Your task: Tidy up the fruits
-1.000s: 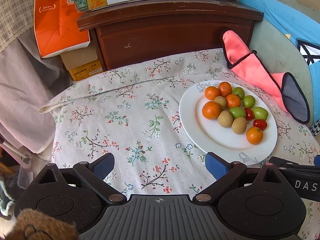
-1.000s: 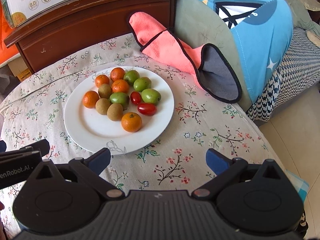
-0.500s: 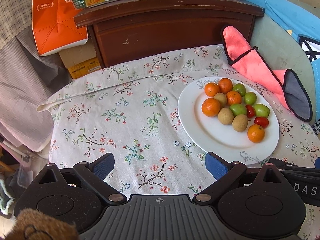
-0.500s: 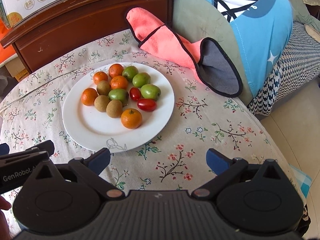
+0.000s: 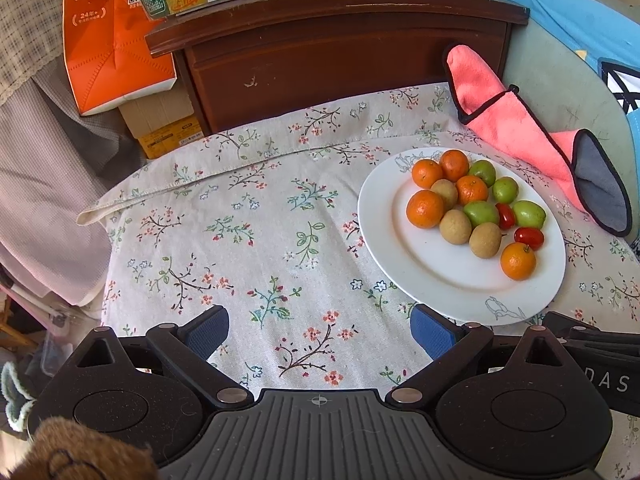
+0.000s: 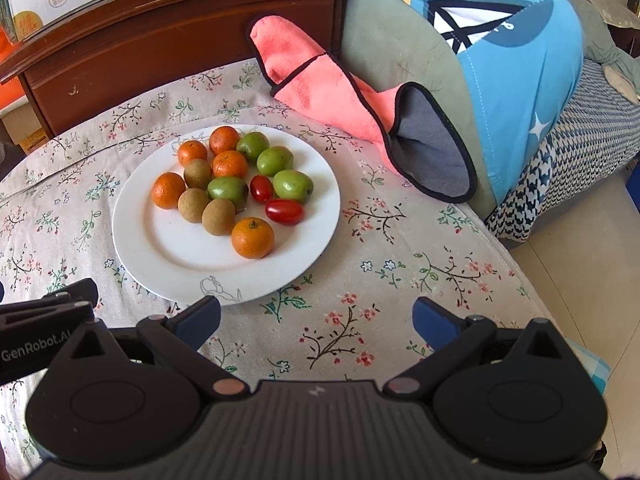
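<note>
A white plate (image 5: 432,276) (image 6: 176,256) on the floral tablecloth holds mixed small fruit: several oranges (image 5: 425,209) (image 6: 253,237), several green fruits (image 5: 529,214) (image 6: 293,185), brown kiwis (image 5: 485,240) (image 6: 218,217) and two red cherry tomatoes (image 5: 529,237) (image 6: 285,211). My left gripper (image 5: 320,330) is open above bare cloth, left of the plate's near rim. My right gripper (image 6: 316,316) is open too, hovering over the cloth just in front of the plate's near right rim. Nothing sits between either pair of fingers.
A pink cloth with a grey lining (image 5: 516,124) (image 6: 340,88) lies behind the plate against a blue-and-green cushion (image 6: 500,40). A dark wooden cabinet (image 5: 340,60) stands at the back with a milk carton box on it. An orange bag (image 5: 116,36) leans at its left.
Both grippers have drifted slightly; the plate sits a little further right and lower in the left view, and a little higher in the right view. Both remain open; no fruit has moved.
</note>
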The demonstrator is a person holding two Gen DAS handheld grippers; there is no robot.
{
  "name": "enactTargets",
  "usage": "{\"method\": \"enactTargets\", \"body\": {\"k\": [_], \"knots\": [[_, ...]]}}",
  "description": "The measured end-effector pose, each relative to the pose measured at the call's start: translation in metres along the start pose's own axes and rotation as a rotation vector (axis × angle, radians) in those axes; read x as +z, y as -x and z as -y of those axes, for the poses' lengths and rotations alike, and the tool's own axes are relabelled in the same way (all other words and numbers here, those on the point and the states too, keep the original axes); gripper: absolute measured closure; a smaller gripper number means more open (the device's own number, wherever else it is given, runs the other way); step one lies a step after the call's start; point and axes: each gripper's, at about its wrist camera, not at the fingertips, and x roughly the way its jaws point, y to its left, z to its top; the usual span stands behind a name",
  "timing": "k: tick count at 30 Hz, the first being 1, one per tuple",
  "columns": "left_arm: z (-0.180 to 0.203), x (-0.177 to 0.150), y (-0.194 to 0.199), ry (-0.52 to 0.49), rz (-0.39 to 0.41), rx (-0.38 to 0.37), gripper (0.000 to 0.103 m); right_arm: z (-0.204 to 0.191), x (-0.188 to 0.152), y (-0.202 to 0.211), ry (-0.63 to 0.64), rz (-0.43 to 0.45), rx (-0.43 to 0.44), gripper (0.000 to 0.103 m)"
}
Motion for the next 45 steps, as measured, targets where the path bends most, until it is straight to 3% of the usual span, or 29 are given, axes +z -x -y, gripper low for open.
{"method": "enactTargets", "body": {"k": [45], "knots": [[-0.005, -0.007, 0.015, -0.013, 0.048, 0.057, 0.005, -0.005, -0.008, 0.011, 0.032, 0.117, 0.011, 0.001]]}}
